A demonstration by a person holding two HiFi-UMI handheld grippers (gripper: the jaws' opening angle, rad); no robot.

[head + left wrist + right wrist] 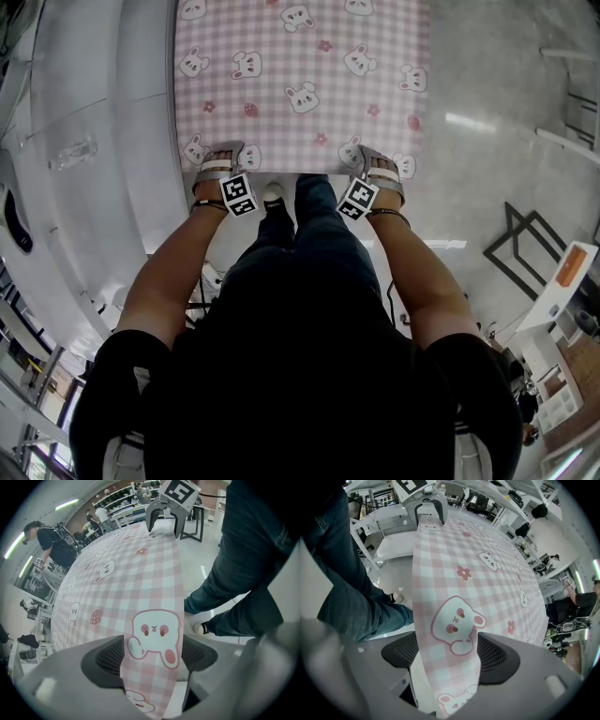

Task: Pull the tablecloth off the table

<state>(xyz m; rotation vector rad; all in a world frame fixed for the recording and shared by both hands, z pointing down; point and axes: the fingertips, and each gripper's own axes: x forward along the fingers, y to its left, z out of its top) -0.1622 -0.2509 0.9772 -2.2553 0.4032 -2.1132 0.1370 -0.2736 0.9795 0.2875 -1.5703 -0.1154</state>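
A pink checked tablecloth (300,75) printed with white bunnies, flowers and strawberries covers the table ahead of me. My left gripper (221,161) is shut on the cloth's near edge at the left corner; the cloth (150,653) runs pinched between its dark pads (105,658). At the near right corner my right gripper (375,161) is shut on the same edge, with the cloth (450,639) squeezed between its pads (497,656). Each gripper view shows the other gripper at the far end of the hem: the right gripper (163,523) and the left gripper (430,513).
My legs in jeans (305,211) stand just below the cloth's near edge. A white bench (75,150) runs along the left, and a black metal frame (525,248) stands on the floor to the right. A person (54,541) stands beyond the table's far side.
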